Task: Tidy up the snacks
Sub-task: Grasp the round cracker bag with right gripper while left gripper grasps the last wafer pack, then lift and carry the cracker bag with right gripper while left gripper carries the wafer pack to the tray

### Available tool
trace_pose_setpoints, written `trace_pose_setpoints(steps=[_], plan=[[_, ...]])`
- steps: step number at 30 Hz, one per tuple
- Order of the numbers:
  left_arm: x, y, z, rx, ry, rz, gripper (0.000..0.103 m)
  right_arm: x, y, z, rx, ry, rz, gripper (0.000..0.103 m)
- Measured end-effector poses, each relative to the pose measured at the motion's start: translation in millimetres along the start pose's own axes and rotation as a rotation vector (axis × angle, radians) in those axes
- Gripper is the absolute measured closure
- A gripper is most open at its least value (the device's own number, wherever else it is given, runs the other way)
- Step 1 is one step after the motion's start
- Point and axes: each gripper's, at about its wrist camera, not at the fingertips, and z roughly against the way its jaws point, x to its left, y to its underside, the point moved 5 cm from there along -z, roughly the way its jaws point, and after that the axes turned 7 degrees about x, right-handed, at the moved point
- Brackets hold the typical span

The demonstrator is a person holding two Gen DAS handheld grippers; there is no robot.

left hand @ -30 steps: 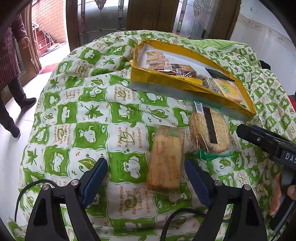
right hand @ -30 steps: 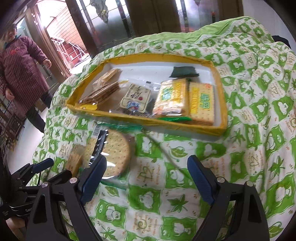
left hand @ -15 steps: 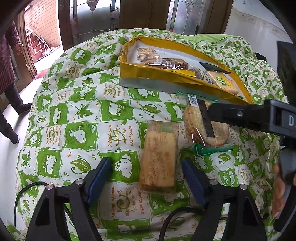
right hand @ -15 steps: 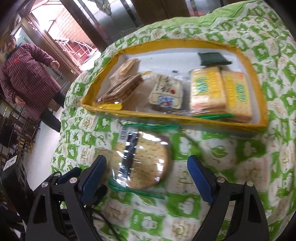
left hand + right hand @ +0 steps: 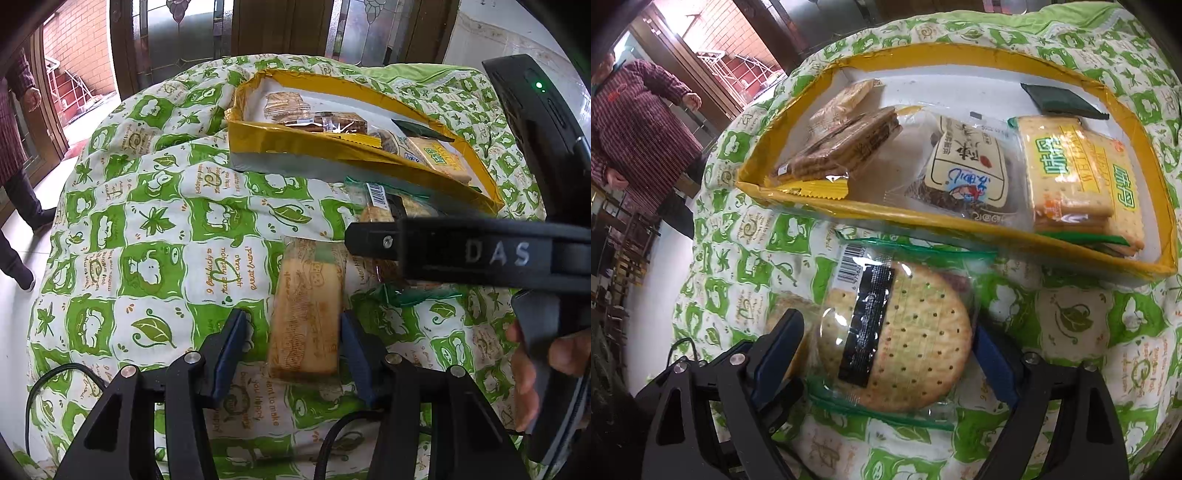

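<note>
A rectangular biscuit pack [image 5: 304,314] lies on the green-and-white quilt [image 5: 147,236], between the fingers of my open left gripper [image 5: 291,349], which straddle its near end without closing. A round cracker pack [image 5: 897,339] in clear wrap with a black label lies beside it, between the fingers of my open right gripper [image 5: 886,356]. In the left wrist view the right gripper's body [image 5: 480,254] hides most of that pack. A yellow tray [image 5: 871,212] with several snack packs stands just beyond.
The quilt covers a rounded table that drops off on all sides. A person in a striped coat [image 5: 639,136] stands at the left near an open door. Glass doors [image 5: 280,29] stand behind the tray.
Both grippers moved forward and down. The left now straddles the rectangular biscuit pack, the right straddles the round cracker pack. The right gripper's body has crossed into the left view. Both stayed open.
</note>
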Motion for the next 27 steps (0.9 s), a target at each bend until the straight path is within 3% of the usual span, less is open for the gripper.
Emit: trace_pose_setpoints(steps=[3,5,7,10,27], plan=[[0,0,-1,0.002,0.000,-0.001,0.051,3,0,-3,0.000,0.050,0.043,0.015],[0,1,0,0.003,0.001,-0.001,0.053,7,1,-6,-0.003,0.092,0.077,0.024],[1,1,0,0.004,0.005,0.000,0.055,7,2,-5,-0.006,0.104,0.086,0.026],[1,1,0,0.008,0.011,0.001,0.059,2,2,-1,-0.009,0.088,0.071,0.027],[3,-3,-5,0.035,0.030,0.022,0.059,-33,32,28,-0.005,0.045,-0.041,0.027]])
